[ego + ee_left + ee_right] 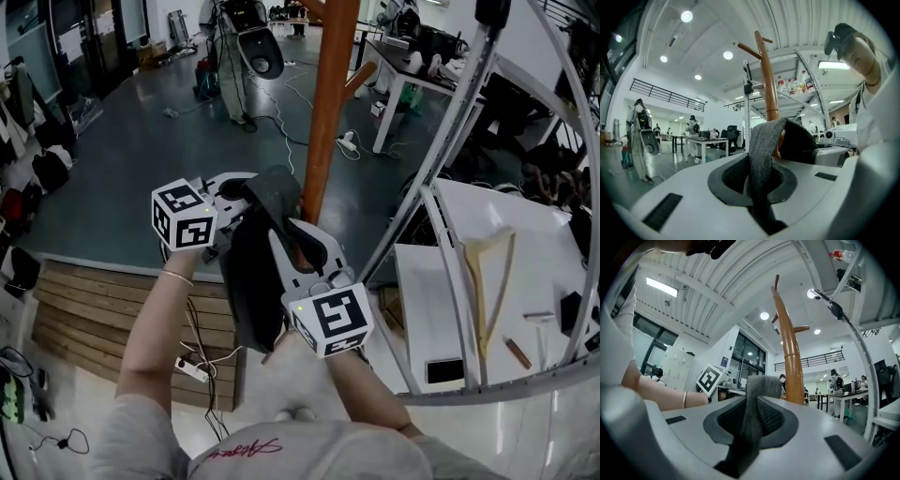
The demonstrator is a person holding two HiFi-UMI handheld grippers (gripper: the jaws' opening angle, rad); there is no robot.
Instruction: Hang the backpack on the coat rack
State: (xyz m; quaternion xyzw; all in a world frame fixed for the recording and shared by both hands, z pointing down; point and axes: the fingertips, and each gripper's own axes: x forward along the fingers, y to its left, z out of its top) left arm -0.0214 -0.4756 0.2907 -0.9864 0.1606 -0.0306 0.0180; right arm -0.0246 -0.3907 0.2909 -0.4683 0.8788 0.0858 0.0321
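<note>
So both forearms come up from the bottom of the head view, bare, and each hand holds its tool about level, the two angled in toward each other from either side. The left gripper point(242, 190) and the right gripper point(286, 234) meet on the same grey woven strap point(274, 192) at the top of the dark grey fabric backpack point(253, 277). The bag hangs limp below and between them, just in front of the tall orange-brown wooden coat rack point(328, 103); can't tell if it touches the pole. The left gripper view has its fingers closed tight on the strap point(761, 154), which runs up out of the slot and folds over in front of the pole. The right gripper view is the same deal, fingers pinching the strap point(757, 399). Only the head view shows the bag's body. Only the gripper views show the rack's top pegs point(749, 49), sitting well above the strap. The right one also catches the left wrist's thin bracelet point(684, 399).
</note>
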